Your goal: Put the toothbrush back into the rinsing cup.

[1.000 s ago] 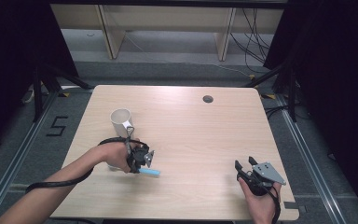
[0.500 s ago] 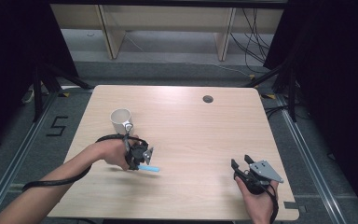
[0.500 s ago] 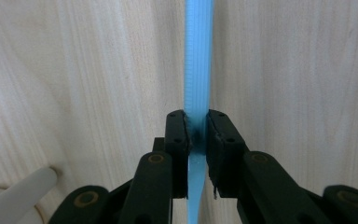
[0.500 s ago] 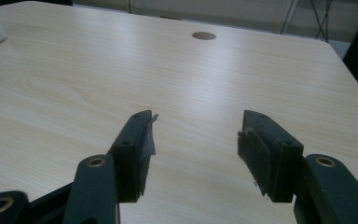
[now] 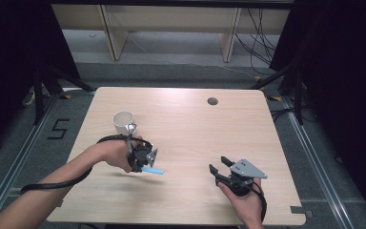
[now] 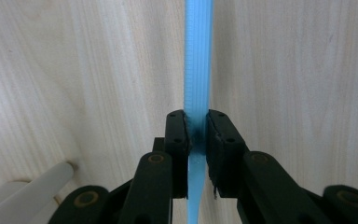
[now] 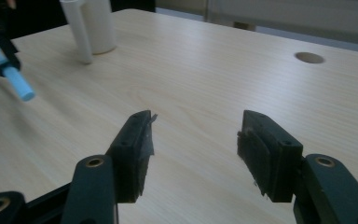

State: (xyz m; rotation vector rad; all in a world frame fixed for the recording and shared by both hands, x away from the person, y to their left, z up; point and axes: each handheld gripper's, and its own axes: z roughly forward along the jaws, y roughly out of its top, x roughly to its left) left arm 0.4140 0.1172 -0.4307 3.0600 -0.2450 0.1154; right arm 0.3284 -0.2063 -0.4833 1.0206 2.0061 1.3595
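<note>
Near the white mug, our left gripper pinched a blue stick. Our right gripper held its 2 jaws wide apart.

Bare light wooden table lies open between the hands; only the white cylindrical mug stands near the left hand.

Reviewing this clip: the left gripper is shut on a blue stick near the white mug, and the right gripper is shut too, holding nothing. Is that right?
Not quite. The right gripper is open: the right gripper view shows its jaws spread wide with bare table between them. The rest stands: the left gripper is shut on the blue stick, near the white mug.
</note>
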